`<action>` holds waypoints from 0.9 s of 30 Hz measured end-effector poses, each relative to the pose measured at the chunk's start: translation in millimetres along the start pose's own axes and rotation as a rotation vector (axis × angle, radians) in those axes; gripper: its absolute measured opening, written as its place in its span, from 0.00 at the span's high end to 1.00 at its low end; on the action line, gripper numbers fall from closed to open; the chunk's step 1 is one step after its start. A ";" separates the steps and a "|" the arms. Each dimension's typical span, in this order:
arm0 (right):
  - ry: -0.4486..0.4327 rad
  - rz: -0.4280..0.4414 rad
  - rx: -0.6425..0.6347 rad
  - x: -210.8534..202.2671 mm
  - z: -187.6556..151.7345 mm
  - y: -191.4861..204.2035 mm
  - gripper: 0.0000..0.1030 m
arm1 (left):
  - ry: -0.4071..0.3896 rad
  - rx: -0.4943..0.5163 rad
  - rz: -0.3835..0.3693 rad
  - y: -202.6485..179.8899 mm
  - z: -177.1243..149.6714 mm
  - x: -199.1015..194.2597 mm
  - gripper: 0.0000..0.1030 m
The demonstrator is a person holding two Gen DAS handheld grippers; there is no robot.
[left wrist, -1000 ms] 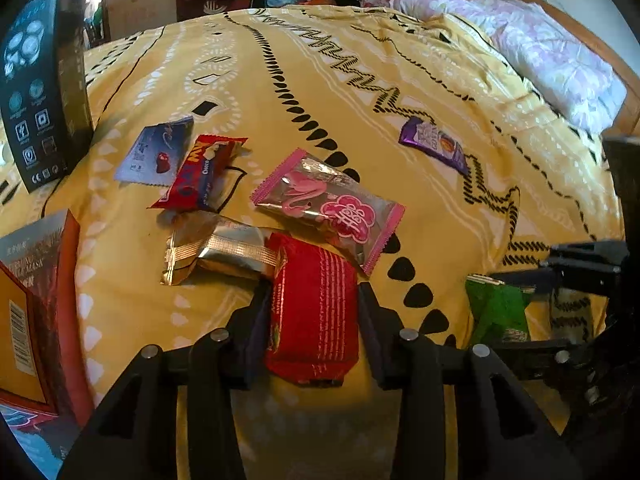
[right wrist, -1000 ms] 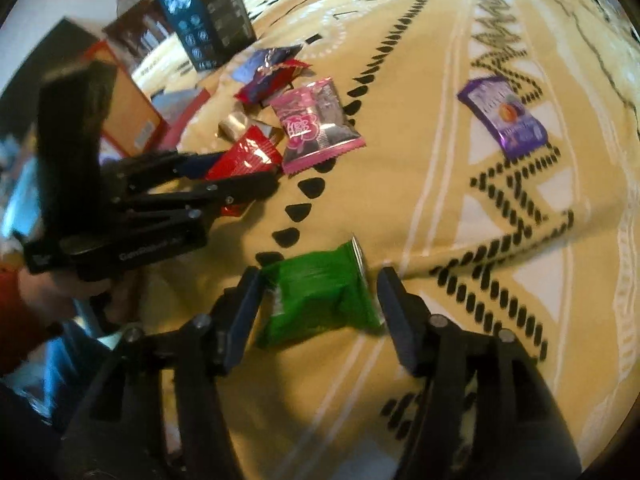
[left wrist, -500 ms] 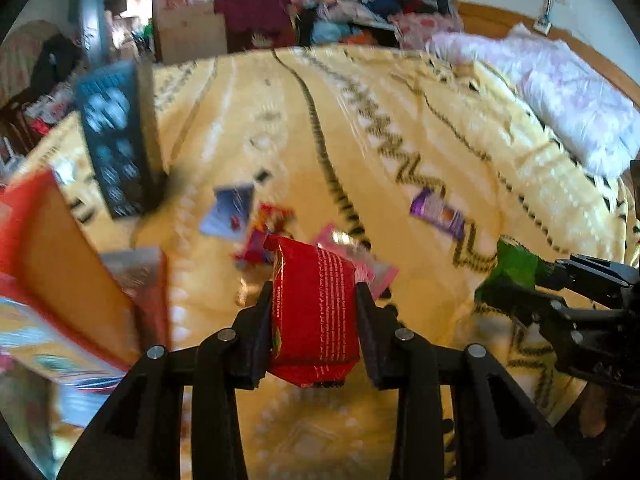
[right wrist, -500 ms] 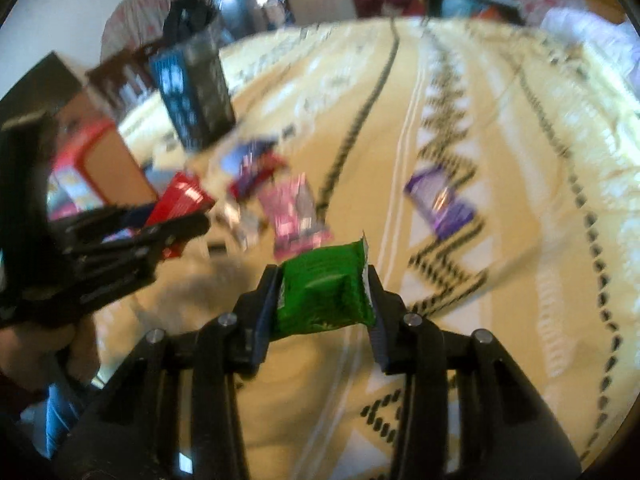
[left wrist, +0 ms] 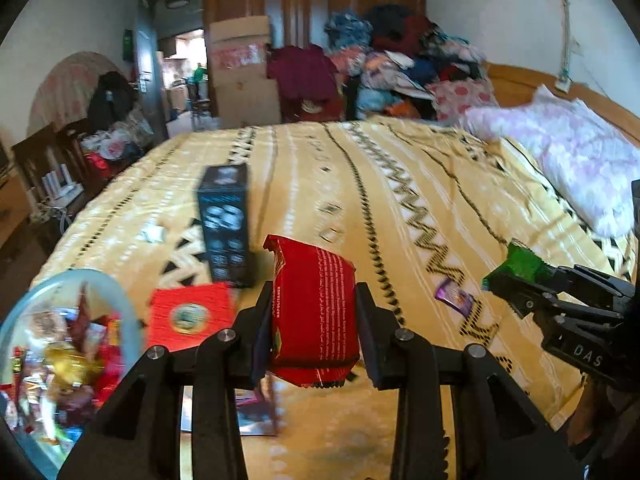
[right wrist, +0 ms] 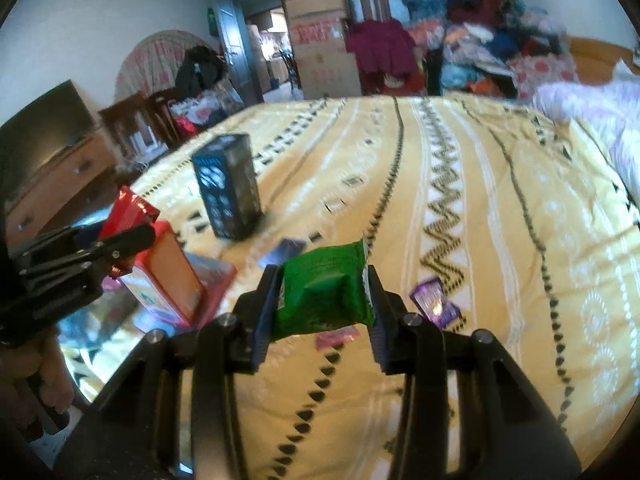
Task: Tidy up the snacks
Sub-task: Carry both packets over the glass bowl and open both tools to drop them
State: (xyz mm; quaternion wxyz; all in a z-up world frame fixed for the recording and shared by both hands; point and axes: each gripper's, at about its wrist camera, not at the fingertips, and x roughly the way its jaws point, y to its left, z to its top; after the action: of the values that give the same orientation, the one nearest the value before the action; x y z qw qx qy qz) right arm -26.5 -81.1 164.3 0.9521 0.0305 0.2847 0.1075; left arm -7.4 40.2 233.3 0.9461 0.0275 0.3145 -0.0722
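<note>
My left gripper (left wrist: 312, 332) is shut on a red snack packet (left wrist: 316, 312) and holds it up above the yellow bedspread (left wrist: 400, 208). My right gripper (right wrist: 322, 304) is shut on a green snack packet (right wrist: 326, 292), also lifted. The right gripper shows in the left wrist view (left wrist: 532, 284) at the right with the green packet (left wrist: 524, 264). The left gripper shows in the right wrist view (right wrist: 120, 240) at the left with the red packet (right wrist: 128, 210). A clear round container (left wrist: 68, 344) holding several snacks sits low on the left. A purple snack packet (left wrist: 454, 298) lies on the bed.
A dark blue box (left wrist: 226, 224) stands upright on the bed. A red-orange box (left wrist: 188, 314) stands beside the container. A pink packet (right wrist: 336, 336) and a blue packet (right wrist: 282, 252) lie on the bed. Pink bedding (left wrist: 568, 160) is at the right; clothes pile (left wrist: 392, 60) behind.
Both grippers have risen from the bed with their packets and tilted up. The views swung left, bringing the clear container and the room beyond the bed into sight.
</note>
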 end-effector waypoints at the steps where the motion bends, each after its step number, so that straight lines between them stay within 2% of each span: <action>1: -0.009 0.006 -0.008 -1.4 5.3 6.5 0.60 | -0.007 -0.012 0.014 8.6 3.3 -4.6 0.63; 8: -0.064 0.066 -0.058 -4.5 33.3 57.7 0.60 | -0.051 -0.106 0.099 71.6 16.7 -35.4 0.63; 14: -0.070 0.116 -0.100 3.9 49.7 98.9 0.60 | -0.081 -0.151 0.156 112.9 20.9 -56.5 0.63; 27: -0.087 0.217 -0.223 15.3 78.2 199.3 0.60 | -0.109 -0.283 0.275 207.1 -1.3 -94.6 0.63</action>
State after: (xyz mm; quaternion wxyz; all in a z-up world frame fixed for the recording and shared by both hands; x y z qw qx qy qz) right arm -8.4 116.9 245.2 0.9438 -0.0401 0.2246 0.2393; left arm -51.2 256.3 290.4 0.9571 -0.0671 0.2632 0.1010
